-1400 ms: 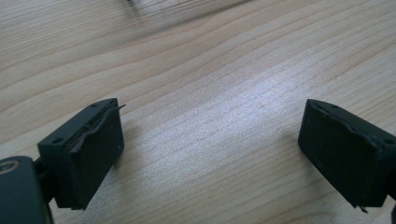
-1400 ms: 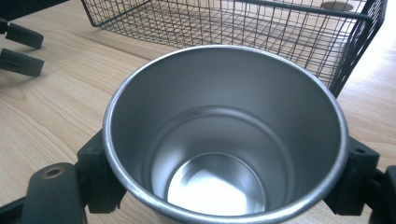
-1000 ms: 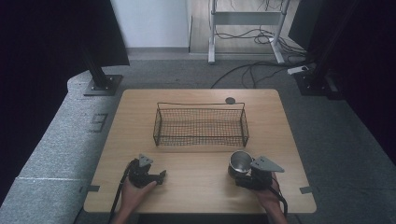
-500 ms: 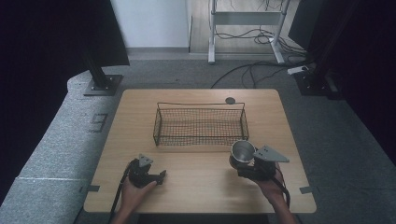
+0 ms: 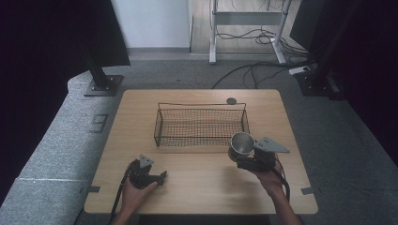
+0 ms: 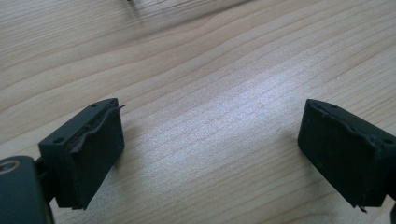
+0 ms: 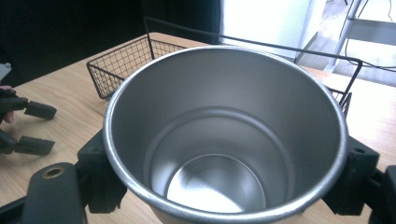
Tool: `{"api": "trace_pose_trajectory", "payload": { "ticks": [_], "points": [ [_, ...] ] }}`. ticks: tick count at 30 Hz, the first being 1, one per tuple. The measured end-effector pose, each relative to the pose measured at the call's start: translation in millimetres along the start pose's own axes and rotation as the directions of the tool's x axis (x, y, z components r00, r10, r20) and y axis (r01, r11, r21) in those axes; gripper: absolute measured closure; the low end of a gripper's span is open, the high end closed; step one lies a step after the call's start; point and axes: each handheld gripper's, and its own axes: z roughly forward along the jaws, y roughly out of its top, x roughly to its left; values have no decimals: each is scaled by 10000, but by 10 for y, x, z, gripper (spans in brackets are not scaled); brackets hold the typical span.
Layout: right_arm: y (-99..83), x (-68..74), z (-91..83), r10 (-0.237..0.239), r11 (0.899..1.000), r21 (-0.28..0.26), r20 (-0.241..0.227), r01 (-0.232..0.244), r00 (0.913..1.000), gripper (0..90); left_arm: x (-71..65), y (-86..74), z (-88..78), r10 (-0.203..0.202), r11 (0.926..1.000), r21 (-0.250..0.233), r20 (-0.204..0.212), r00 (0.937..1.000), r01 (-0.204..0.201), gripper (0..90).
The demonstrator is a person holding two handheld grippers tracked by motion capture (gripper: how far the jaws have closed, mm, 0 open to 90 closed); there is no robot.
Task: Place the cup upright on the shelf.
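A shiny steel cup (image 5: 241, 142) is held upright above the table (image 5: 141, 117), near the front right corner of a black wire basket (image 5: 202, 105). My right gripper (image 5: 238, 155) is shut on the cup's wall. In the right gripper view the empty cup (image 7: 224, 140) sits between the two black pads (image 7: 100, 172), with the basket (image 7: 121, 60) just behind it. My left gripper (image 5: 162, 177) rests low at the table's front left with its jaws wide apart. In the left gripper view the left gripper (image 6: 210, 140) has nothing but bare wood between its jaws.
A small dark round disc (image 5: 231, 101) lies on the table behind the basket. The basket looks empty. Around the table there are stand bases (image 5: 101, 86) and cables (image 5: 253, 70) on the grey floor. My left gripper (image 7: 32, 126) shows far left in the right gripper view.
My right gripper has lifted the cup off the table and carried it a little toward the basket. The left gripper has stayed where it was.
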Motion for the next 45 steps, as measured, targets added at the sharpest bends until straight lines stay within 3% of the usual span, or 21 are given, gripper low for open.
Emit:
{"api": "trace_pose_trajectory", "payload": {
  "ticks": [18, 45],
  "points": [
    [233, -85, 107, -77, 9998, -181, -139, 74, 9999, 179, -1, 0, 0, -9, 10000, -6, -3, 10000, 9, 70],
    [411, -166, 361, 45, 10000, -44, -126, -46, 9999, 179, -1, 0, -1, -5, 10000, -1, -2, 10000, 5, 70]
  ]
}}
